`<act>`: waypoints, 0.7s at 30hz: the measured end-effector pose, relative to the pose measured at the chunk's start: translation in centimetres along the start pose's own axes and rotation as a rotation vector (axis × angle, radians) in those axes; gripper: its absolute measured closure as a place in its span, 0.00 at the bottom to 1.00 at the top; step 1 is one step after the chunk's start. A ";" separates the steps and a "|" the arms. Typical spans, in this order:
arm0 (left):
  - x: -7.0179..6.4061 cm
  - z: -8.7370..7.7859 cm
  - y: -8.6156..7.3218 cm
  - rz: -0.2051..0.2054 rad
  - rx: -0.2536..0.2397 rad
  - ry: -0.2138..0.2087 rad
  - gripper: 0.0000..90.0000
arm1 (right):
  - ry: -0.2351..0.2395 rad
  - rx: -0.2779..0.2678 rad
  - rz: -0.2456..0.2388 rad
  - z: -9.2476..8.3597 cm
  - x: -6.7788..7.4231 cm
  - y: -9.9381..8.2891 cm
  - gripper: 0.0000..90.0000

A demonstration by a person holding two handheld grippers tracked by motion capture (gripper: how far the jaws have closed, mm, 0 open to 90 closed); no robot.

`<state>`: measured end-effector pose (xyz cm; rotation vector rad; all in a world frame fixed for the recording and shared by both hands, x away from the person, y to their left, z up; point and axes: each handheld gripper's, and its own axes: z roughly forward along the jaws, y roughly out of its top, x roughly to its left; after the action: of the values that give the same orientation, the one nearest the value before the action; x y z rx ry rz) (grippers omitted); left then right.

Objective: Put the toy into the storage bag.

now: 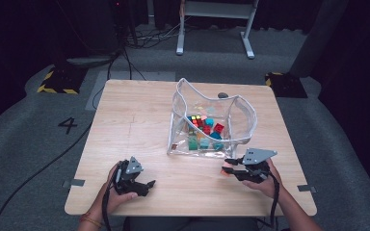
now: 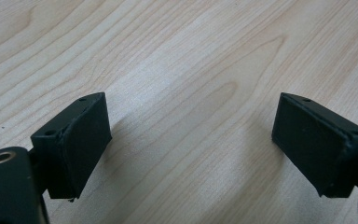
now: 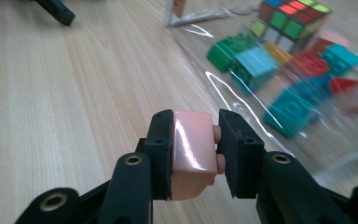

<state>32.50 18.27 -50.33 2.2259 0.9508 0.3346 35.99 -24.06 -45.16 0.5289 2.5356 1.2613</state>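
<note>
- Between the right gripper's jaws: a pink toy brick, clamped firmly, carried low over the table beside the clear pouch, likely its destination.
- Pouch already holds coloured bricks and a puzzle cube.
- Left gripper: jaws apart, empty, parked clear.

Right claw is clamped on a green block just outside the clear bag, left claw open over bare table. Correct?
Not quite: the block in the right claw is pale pink, as the right gripper view shows. The rest holds: it sits outside the clear bag, and the left claw is open over bare table.

Black two-jaw tongs; grey three-cornered top plates; trailing black cables (screw-holed pads)
</note>
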 end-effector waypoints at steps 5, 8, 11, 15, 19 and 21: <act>0.0 0.0 0.0 0.000 0.001 0.001 0.13 | -0.045 0.004 0.034 -1.7 -1.2 -1.5 0.74; 0.0 0.0 0.0 -0.001 0.001 0.001 0.13 | -0.074 0.013 0.050 -2.5 -1.9 -2.3 0.74; 0.0 0.0 0.0 0.000 0.000 0.000 0.13 | -0.092 0.014 0.073 -3.1 -2.3 -2.8 0.74; 0.0 0.0 0.0 0.000 0.000 0.000 0.13 | -0.124 0.000 0.097 -4.2 -3.2 -3.4 0.74; 0.0 0.0 0.0 -0.001 0.000 0.000 0.13 | -0.154 -0.015 0.119 -5.3 -4.1 -3.5 0.74; 0.0 0.0 0.0 -0.001 0.002 0.001 0.13 | -0.179 -0.018 0.126 -6.0 -4.6 -3.4 0.74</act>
<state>32.49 18.27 -50.32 2.2268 0.9533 0.3349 37.17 -32.22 -44.06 0.7717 2.3738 1.2173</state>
